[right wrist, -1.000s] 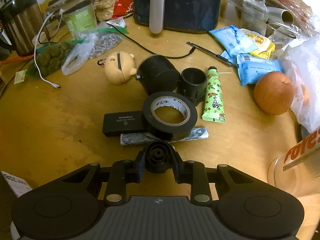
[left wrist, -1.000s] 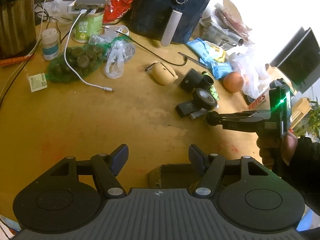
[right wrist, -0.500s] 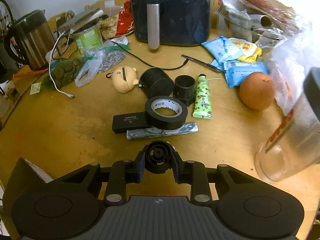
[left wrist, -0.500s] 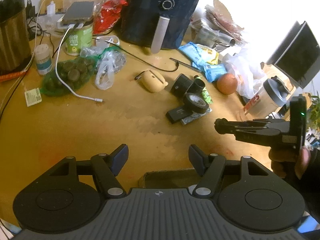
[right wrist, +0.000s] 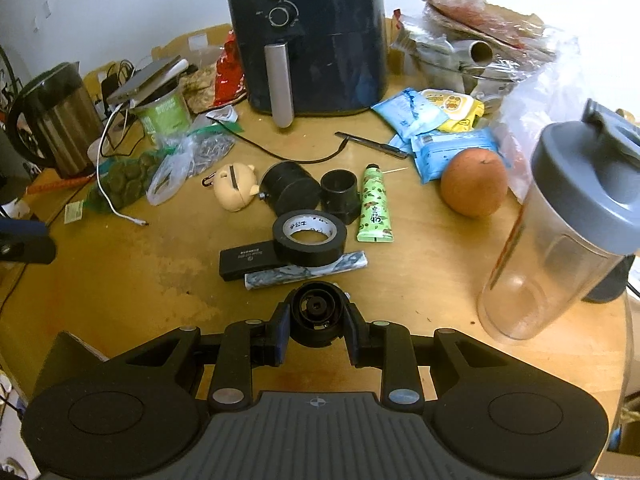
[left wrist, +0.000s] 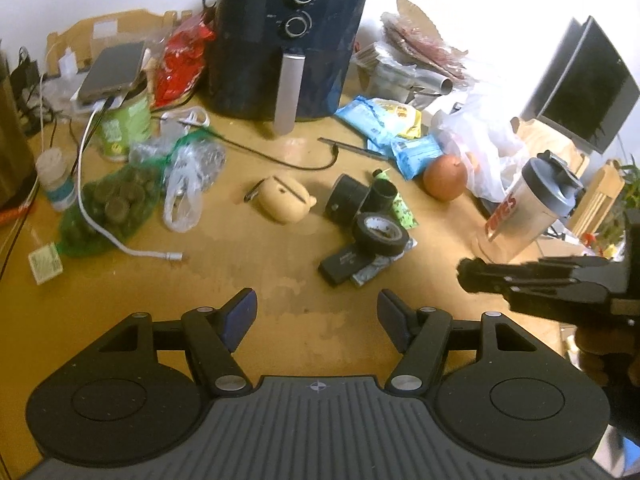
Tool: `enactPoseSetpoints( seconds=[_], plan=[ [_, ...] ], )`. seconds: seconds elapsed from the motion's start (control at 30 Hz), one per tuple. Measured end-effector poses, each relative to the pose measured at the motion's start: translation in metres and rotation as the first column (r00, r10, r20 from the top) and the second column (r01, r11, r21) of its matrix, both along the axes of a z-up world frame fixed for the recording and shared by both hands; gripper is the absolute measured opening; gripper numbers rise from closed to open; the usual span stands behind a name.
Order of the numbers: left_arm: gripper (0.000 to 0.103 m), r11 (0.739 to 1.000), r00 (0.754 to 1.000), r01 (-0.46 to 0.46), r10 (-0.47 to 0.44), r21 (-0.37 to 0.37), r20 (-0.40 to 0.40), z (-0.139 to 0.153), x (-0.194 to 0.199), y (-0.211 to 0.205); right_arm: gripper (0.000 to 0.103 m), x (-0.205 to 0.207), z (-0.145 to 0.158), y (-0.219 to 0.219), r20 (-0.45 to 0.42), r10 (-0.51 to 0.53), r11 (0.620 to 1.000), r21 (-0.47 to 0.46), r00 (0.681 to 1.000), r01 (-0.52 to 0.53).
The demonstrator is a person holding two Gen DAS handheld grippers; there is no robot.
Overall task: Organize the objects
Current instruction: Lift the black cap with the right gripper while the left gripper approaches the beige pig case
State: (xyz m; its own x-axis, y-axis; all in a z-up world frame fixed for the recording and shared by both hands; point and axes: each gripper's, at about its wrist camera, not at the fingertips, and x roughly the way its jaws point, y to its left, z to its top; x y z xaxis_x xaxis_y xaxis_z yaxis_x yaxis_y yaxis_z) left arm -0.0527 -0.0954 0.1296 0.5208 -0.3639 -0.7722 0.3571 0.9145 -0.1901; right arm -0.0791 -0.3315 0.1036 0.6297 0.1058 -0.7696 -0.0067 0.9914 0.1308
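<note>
My right gripper (right wrist: 316, 320) is shut on a small round black part (right wrist: 316, 310) and holds it above the table, near the front edge. It also shows in the left wrist view (left wrist: 470, 276) at the right. My left gripper (left wrist: 316, 312) is open and empty above bare table. Beyond the right gripper lie a black tape roll (right wrist: 309, 237), a flat black box (right wrist: 246, 263), a silvery packet (right wrist: 306, 270), two black cylinders (right wrist: 290, 192), a green tube (right wrist: 374, 206) and a beige pig-shaped case (right wrist: 235, 186).
A dark air fryer (right wrist: 308, 36) stands at the back. A shaker bottle (right wrist: 560, 236) and an orange (right wrist: 474, 187) are at the right. A kettle (right wrist: 56, 118), a green cup (right wrist: 162, 114), bags and a white cable (right wrist: 114, 200) crowd the left.
Both grippers have pulled back and risen from the table. The right gripper still holds the black part. The shaker bottle has come into both views.
</note>
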Motion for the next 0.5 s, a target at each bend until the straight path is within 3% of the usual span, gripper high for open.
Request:
enactPoseSetpoints(
  seconds=[0.5],
  plan=[
    [0.066, 0.992, 0.995, 0.078, -0.084, 0.099, 0.056, -0.014, 0.054, -0.013, 0.031, -0.02, 0.009, -0.012, 0.002, -0.094, 0.993, 0.078, 0.996, 0.093]
  ],
)
